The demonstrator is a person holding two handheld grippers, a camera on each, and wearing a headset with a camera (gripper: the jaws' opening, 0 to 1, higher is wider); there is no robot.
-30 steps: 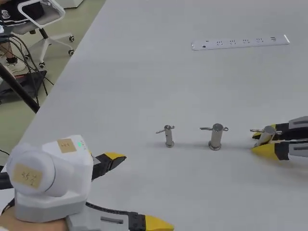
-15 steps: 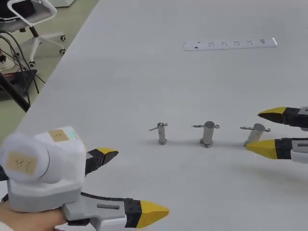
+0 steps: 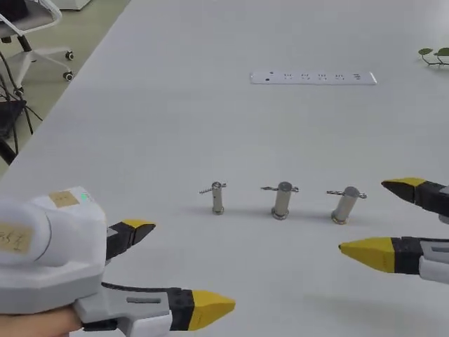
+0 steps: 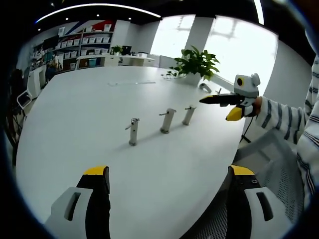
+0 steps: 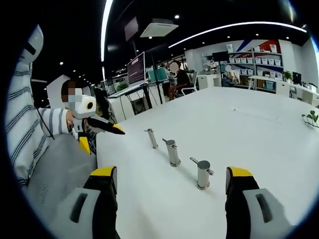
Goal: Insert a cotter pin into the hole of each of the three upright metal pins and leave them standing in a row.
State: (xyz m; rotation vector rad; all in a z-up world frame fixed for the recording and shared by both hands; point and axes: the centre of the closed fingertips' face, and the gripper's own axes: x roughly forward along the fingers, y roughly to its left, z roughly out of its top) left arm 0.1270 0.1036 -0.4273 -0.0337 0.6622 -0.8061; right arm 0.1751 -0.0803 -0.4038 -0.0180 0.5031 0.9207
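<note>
Nearest the person, to the near-left of the middle metal pin [image 3: 283, 200], the left hand-held gripper [image 3: 175, 265] hung released, jaws spread wide and empty, well apart from it. To the near-right of that pin the right hand-held gripper [image 3: 372, 215] was likewise released and holding nothing, probably kept just short of the row so as not to knock anything over. On either side of the middle metal pin stood the left metal pin [image 3: 217, 198] and the right metal pin [image 3: 344, 204], all three in a row on the counter [image 3: 175, 140]. Each had a cotter pin [image 3: 206, 189] crosswise through its top, so the task looked complete. Well beyond the middle metal pin lay a power strip [image 3: 313, 77]
</note>
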